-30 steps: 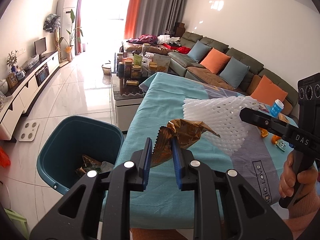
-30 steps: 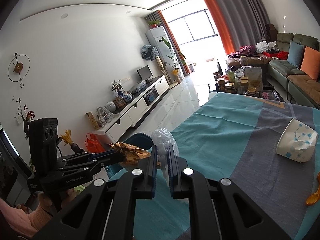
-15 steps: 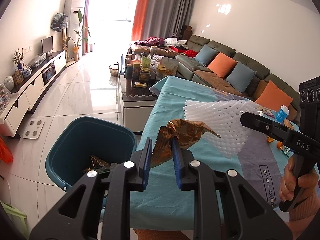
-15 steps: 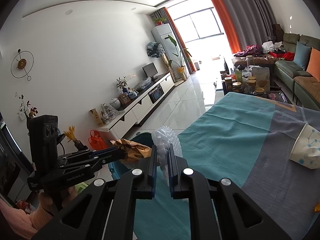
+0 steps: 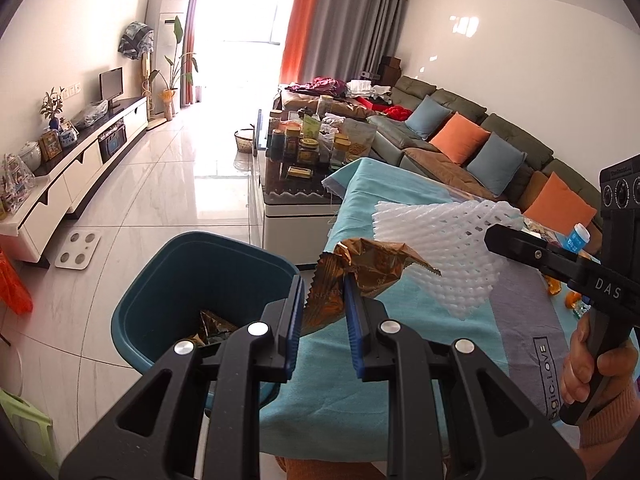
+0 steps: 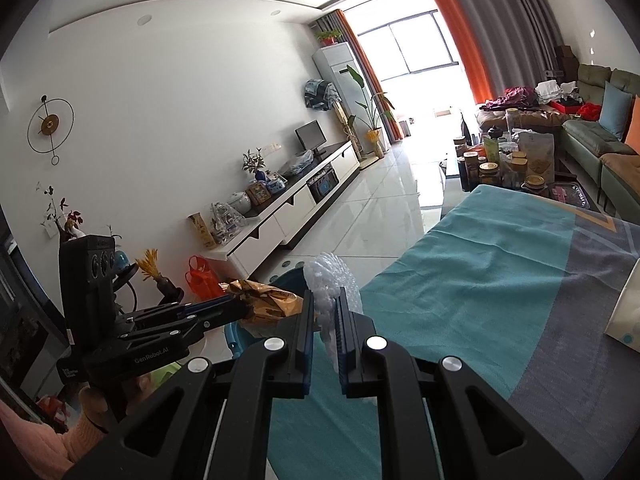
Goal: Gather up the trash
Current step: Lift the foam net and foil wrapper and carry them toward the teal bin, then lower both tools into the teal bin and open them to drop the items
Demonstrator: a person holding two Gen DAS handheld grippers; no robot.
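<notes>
We find the left gripper clamped on a light, crinkly gold wrapper beside the teal bin; the right gripper pinches soft, springy foam netting at its edge.

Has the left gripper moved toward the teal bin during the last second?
Yes. The left gripper, shut on the gold wrapper, has come nearer the teal bin, which now looks closer and more central.

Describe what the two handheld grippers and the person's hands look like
Both grippers, left gripper and right gripper, are black with blue finger pads and silver screws. The right one reads DAS, the left GenRobot.AI. Bare hands grip the handles; the right hand wears an orange-brown sleeve.
</notes>
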